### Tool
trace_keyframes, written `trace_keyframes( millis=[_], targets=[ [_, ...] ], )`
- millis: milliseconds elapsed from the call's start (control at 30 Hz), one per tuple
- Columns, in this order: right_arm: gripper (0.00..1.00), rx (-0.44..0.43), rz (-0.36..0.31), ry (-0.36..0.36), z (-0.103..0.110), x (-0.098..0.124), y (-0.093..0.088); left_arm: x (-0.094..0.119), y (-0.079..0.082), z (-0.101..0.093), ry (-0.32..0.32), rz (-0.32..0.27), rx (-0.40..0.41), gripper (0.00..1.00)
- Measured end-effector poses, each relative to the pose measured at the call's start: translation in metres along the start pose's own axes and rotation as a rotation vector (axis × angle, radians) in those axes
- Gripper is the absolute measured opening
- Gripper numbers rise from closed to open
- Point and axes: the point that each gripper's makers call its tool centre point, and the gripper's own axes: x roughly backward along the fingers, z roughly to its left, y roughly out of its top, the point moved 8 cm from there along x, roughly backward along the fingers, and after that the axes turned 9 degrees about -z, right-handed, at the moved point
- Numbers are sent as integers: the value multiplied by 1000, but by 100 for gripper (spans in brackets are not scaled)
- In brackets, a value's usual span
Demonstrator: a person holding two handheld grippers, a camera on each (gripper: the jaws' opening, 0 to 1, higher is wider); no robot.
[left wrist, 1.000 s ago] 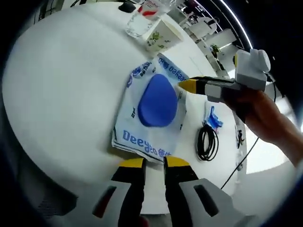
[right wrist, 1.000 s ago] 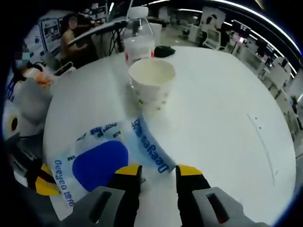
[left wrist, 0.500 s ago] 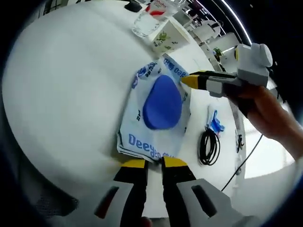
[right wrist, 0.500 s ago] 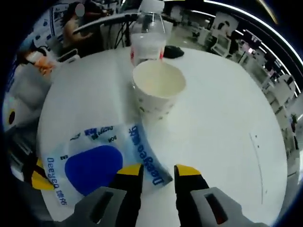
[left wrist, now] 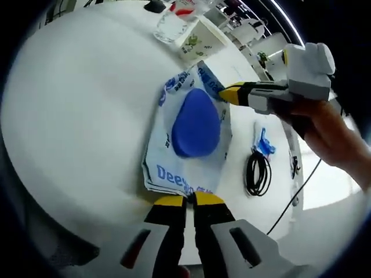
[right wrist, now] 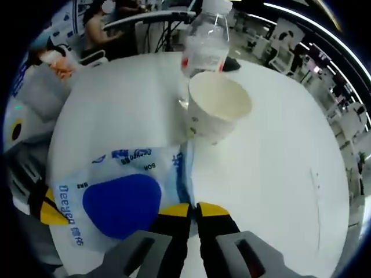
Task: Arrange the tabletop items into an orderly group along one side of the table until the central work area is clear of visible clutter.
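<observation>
Directly ahead of my left gripper [left wrist: 184, 202], the wipes packet [left wrist: 188, 136] lies flat on the white table [left wrist: 75, 104], its long axis running straight away from the jaws toward the paper cup [left wrist: 196, 38] and the clear bottle [left wrist: 169, 23] beyond. My left jaws stand almost together, pinching the near short edge of the packet at its printed border. At the far end of the same packet, to the upper right of my left gripper, my right gripper [left wrist: 231, 92] meets the opposite corner, with a hand [left wrist: 324, 130] behind it.

From the right gripper view, my right gripper [right wrist: 188, 209] has its jaws drawn nearly shut on the raised edge of the packet [right wrist: 110, 200], which spreads away to the left of the jaws; the yellow tip of my left gripper [right wrist: 49, 211] shows at the packet's far left end. Just ahead of the right jaws stands the paper cup [right wrist: 217, 113], upright and empty as far as I can tell, with the bottle [right wrist: 206, 46] touching or just behind it.

Off to the right of my left gripper, well apart from the packet, lie a coiled black cable [left wrist: 258, 174] and a small blue clip [left wrist: 262, 145].

I judge that the packet is held at both ends, so the coming move turns on carrying it along its long axis toward the cup and bottle.
</observation>
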Motion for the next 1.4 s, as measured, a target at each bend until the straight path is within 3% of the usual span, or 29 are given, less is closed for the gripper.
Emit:
trace_keyframes(
  millis=[700, 933, 1167, 1267, 1333, 1400],
  targets=[
    [0, -88, 19, -47, 6, 34, -35, 11, 11, 10, 18, -9, -39, 0],
    [0, -121, 20, -62, 8, 44, -46, 10, 17, 14, 17, -18, -127, 0],
    [0, -196, -5, -76, 14, 59, -57, 9, 33, 24, 35, -55, -91, 0],
    [0, -272, -28, -85, 26, 72, -62, 7, 41, 30, 25, -91, 0, 0],
    [0, -337, -52, -93, 27, 78, -66, 7, 48, 35, 27, -105, -13, 0],
    [0, -325, -49, -96, 28, 80, -71, 7, 52, 35, 23, -115, -25, 0]
  ],
)
